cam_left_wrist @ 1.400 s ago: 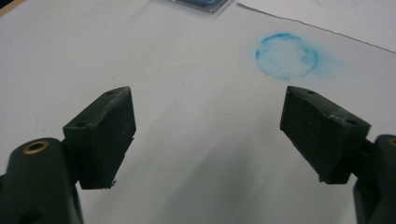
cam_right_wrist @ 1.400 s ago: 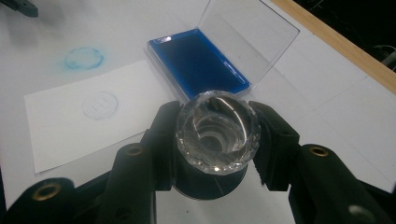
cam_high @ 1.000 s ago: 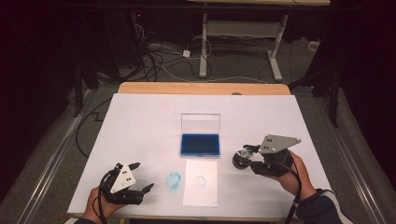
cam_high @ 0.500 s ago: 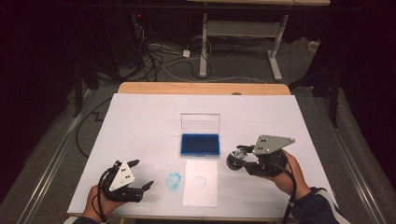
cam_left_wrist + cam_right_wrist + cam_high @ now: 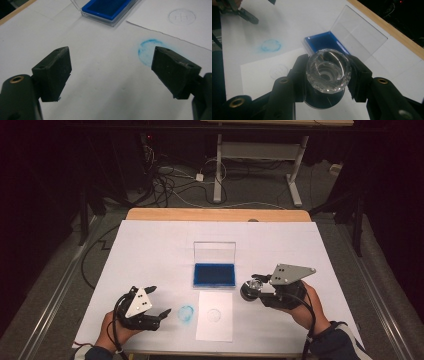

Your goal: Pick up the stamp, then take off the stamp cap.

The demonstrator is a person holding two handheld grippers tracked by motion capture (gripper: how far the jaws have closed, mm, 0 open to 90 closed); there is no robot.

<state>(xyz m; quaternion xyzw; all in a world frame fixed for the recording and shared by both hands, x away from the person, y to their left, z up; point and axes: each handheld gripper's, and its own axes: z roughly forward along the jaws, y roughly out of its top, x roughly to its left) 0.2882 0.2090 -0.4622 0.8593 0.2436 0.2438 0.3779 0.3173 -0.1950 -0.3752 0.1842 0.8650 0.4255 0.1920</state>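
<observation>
The stamp (image 5: 328, 71) has a clear, glossy faceted top like cut glass, above a dark, shiny base. The ink pad (image 5: 323, 42) is matt blue in a clear plastic case with a glossy lid (image 5: 359, 32). The paper (image 5: 215, 316) looks smooth and matt. Black gripper pads (image 5: 56, 72) appear matt, slightly rough.

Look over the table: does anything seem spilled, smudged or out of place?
Yes: a blue ink ring is smudged straight onto the white table cover, beside the paper sheet rather than on it. It lies just ahead of the open left gripper.
</observation>
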